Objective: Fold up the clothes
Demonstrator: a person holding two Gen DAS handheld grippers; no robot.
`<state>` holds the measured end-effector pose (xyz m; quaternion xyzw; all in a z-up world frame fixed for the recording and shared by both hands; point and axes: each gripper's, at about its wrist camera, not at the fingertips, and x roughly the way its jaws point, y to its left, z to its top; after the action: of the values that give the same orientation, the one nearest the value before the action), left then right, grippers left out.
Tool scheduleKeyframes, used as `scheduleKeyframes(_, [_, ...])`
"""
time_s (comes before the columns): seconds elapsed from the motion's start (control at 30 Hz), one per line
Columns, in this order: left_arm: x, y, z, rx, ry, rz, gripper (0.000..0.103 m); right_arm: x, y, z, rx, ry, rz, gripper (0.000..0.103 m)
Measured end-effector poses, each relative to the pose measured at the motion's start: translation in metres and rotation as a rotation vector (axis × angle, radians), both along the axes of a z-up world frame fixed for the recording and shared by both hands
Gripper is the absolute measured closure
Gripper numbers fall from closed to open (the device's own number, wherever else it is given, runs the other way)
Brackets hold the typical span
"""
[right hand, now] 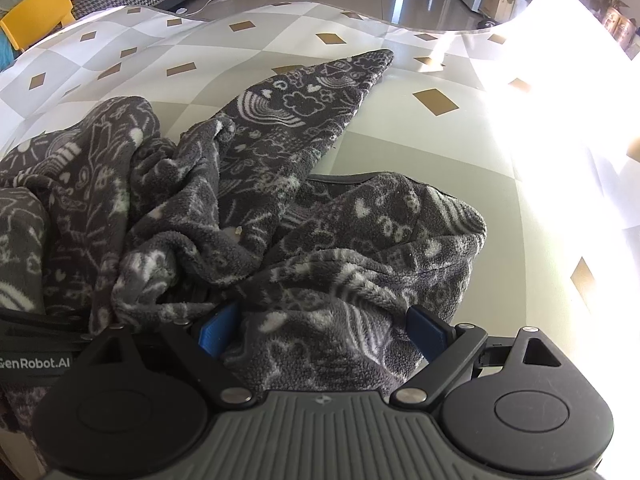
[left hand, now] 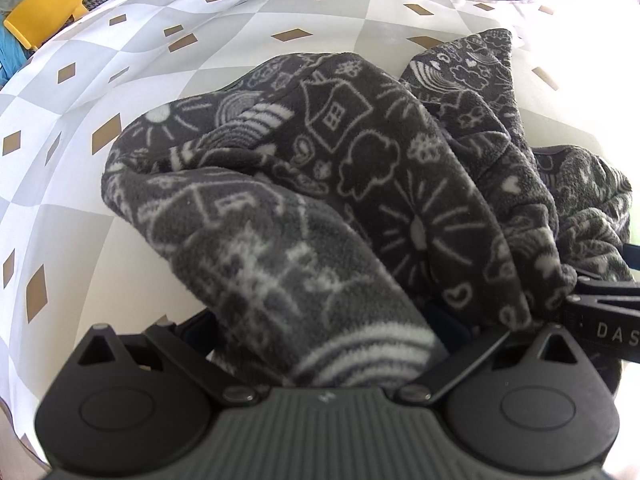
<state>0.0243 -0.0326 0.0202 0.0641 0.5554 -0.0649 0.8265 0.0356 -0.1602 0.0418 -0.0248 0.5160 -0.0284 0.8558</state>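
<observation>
left gripper (left hand: 320, 344) jaws spread, right gripper (right hand: 324, 336) jaws spread, side by side

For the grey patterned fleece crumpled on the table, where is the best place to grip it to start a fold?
Probably the pointed corner of the fleece, lying flat on the tablecloth clear of the bunched folds. Come in from its far right side, where the edge is exposed and single-layered.

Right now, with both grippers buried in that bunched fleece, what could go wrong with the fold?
1. The fleece garment lies crumpled, so each gripper may pinch several layers and fold in wrinkles.
2. Cloth hides the left gripper fingers, so its hold cannot be checked.
3. The right gripper fingers sit wide around a thick bunch; it might slip out.
</observation>
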Motion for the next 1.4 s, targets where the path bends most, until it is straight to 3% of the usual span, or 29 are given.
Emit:
scheduleKeyframes(0.2, [0.009,0.008,0.013,-0.066,0.01,0.009,0.0,0.01,-0.013,0.004,0.061,0.049,0.003,0.014])
scheduleKeyframes(0.37, [0.012,0.019,0.04,-0.13,-0.076,0.044,0.0,0.012,-0.029,0.017,0.112,0.038,-0.049,0.016])
scheduleKeyframes(0.6, [0.027,0.031,0.056,-0.11,-0.162,0.14,0.0,0.003,-0.037,0.035,0.054,-0.037,-0.081,0.016])
scheduleKeyframes(0.87, [0.044,0.066,0.04,-0.059,-0.143,0.346,0.0,0.001,-0.053,0.021,0.009,0.015,-0.142,0.016])
scheduleKeyframes(1.07, [0.044,0.059,0.008,-0.092,-0.024,0.316,0.0,0.002,-0.047,0.004,-0.021,0.047,-0.13,0.016])
scheduleKeyframes(1.27, [0.034,0.041,0.001,-0.065,-0.045,0.256,0.0,0.011,-0.038,-0.005,0.013,0.052,-0.133,0.016])
scheduleKeyframes(1.4, [0.035,0.039,0.006,-0.092,-0.044,0.243,0.0,0.017,-0.033,-0.011,0.052,0.056,-0.15,0.018])
